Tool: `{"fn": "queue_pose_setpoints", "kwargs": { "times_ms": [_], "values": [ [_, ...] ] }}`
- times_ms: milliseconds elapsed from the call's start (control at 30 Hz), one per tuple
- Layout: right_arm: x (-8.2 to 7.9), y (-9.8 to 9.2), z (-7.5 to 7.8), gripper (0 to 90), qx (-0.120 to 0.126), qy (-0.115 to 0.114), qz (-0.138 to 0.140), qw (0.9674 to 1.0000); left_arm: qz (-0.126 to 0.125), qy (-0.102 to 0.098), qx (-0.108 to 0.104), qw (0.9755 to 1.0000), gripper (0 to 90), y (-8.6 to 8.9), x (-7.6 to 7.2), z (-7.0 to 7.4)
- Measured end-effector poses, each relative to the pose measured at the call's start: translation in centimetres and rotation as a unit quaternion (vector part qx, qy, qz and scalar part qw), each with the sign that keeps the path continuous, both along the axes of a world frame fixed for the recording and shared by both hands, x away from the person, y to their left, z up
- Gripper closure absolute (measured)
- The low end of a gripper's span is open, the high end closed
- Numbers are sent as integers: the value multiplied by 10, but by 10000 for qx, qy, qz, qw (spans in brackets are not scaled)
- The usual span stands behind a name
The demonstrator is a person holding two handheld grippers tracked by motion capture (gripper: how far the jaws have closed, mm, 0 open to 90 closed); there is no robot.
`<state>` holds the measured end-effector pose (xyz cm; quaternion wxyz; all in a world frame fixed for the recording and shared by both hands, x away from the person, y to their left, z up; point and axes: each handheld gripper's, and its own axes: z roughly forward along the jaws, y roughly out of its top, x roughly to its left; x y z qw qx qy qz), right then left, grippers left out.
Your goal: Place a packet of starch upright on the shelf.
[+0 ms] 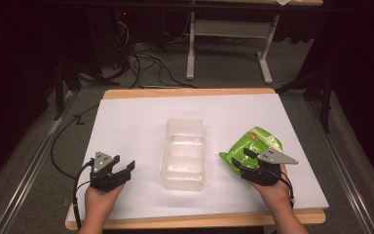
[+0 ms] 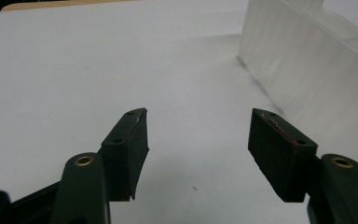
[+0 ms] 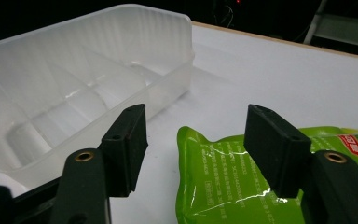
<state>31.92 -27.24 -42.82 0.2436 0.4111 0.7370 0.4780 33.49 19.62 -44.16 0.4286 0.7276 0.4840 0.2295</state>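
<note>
Under right gripper (image 3: 193,119) w/ jaws wide, green pouch (image 3: 242,177) lies ungripped.

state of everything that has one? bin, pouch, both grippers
clear plastic bin: upright on the white table top, open, nothing inside.
green pouch: sealed, puffed, lying flat on the table beside the bin, not gripped.
left gripper: jaws open, nothing between them, low over bare table.
right gripper: jaws open, poised over the pouch's corner, pads not pressing on it.

Dark room — grey carpet floor (image 1: 233,73), black cables (image 1: 151,66), a white-legged desk (image 1: 233,29) behind.
</note>
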Motion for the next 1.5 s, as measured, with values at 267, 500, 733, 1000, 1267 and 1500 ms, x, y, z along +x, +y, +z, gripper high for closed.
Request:
{"fn": "queue_pose_setpoints", "kwargs": {
  "times_ms": [267,500,733,1000,1267,1500],
  "values": [
    [-3,-5,0,461,16,-141,66,9999,-77,208,108,9997,556,-1,1,-5],
    [-1,-6,-1,450,-8,-28,53,10000,-204,73,93,9997,538,-6,0,-3],
    [0,-7,-2,444,8,54,-3,10000,-541,57,-60,9985,564,-14,-2,-4],
    [3,-10,-3,444,-53,74,-62,9999,-798,-89,233,9965,587,-29,-7,-10],
    [4,-17,-3,447,8,84,-241,9997,-955,-7,61,9954,689,-45,-11,-12],
    [10,-28,-3,446,18,98,-456,9989,-1022,243,-70,9944,831,-54,-13,-14]
  ]
}}
